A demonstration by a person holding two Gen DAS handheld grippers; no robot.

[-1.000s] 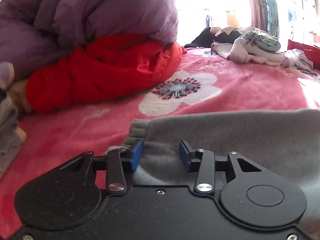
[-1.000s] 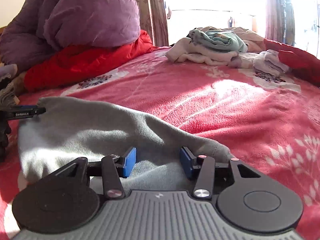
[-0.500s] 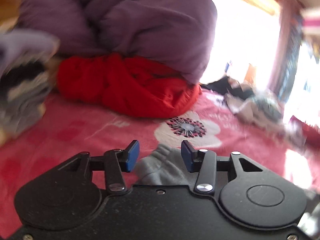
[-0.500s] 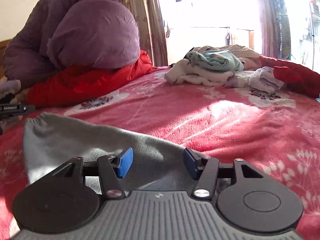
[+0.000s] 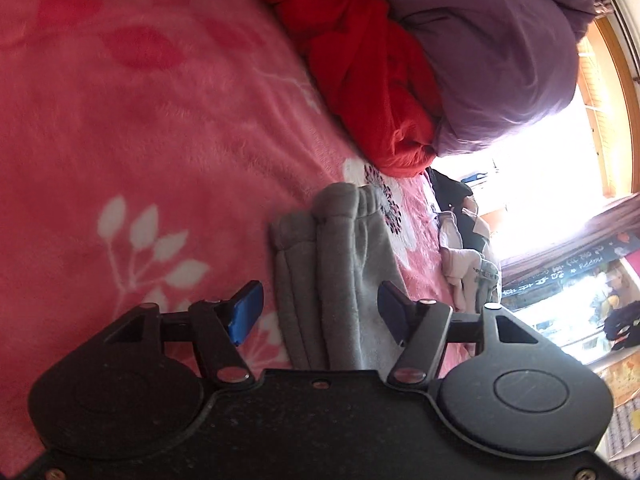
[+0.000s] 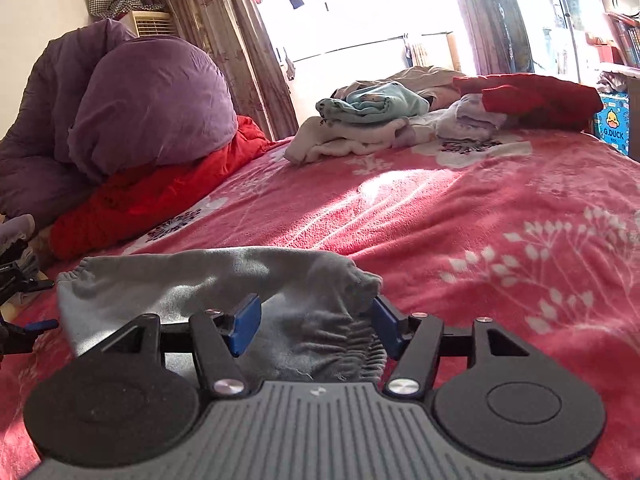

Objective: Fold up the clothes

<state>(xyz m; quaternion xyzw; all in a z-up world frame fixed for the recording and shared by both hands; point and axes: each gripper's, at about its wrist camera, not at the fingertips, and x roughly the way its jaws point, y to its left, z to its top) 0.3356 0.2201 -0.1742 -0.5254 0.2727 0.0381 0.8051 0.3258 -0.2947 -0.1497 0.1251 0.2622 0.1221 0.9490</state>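
Both the left gripper (image 5: 320, 316) and right gripper (image 6: 316, 326) are opening, gripping nothing, astride the folded grey fleece garment (image 6: 192, 280) on the pink floral bed blanket (image 6: 460, 208), purple duvet (image 6: 152, 104) at ten o'clock.

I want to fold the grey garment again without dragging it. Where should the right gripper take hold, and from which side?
Probably the gathered elastic end of the grey garment, which bunches into a raised ridge just ahead of the right gripper. Its opening jaws already straddle that ridge, so come in low from the near side. The rest lies flat on the pink blanket, offering little to pinch.
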